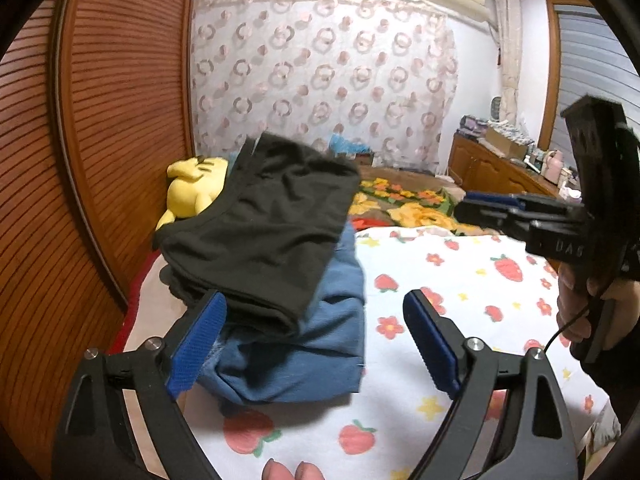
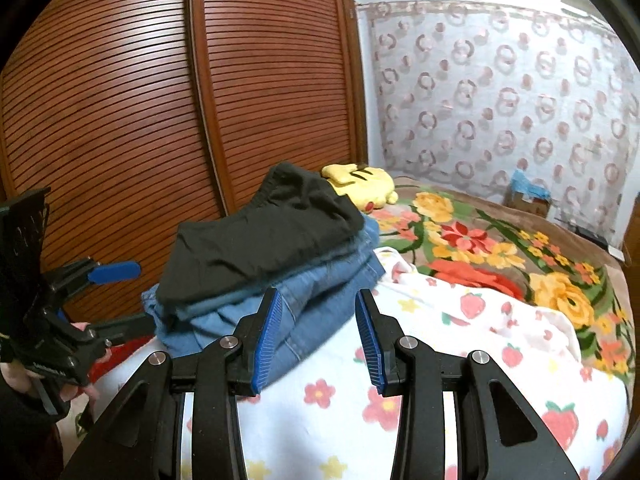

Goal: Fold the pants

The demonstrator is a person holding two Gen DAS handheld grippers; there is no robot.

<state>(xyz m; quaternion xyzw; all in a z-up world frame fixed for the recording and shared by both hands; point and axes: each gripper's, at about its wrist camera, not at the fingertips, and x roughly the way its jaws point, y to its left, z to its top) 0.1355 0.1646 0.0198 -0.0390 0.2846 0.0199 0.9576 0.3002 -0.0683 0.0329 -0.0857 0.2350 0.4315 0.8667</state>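
Folded black pants (image 1: 264, 224) lie on top of folded blue jeans (image 1: 304, 344), stacked on a white strawberry-print blanket (image 1: 460, 280). My left gripper (image 1: 316, 340) is open and empty, its left pad against the near edge of the stack. In the right wrist view the black pants (image 2: 256, 240) sit on the jeans (image 2: 304, 300). My right gripper (image 2: 318, 336) is open and empty just in front of the stack. The right gripper also shows in the left wrist view (image 1: 480, 206), its jaws look nearly together there. The left gripper shows at the left of the right wrist view (image 2: 116, 292).
A yellow plush toy (image 1: 192, 188) lies behind the stack by the slatted wooden wardrobe doors (image 1: 100, 140). A floral blanket (image 2: 500, 248) covers the far bed. A wooden cabinet (image 1: 492, 164) with clutter stands at the right. A curtain (image 1: 320, 76) hangs behind.
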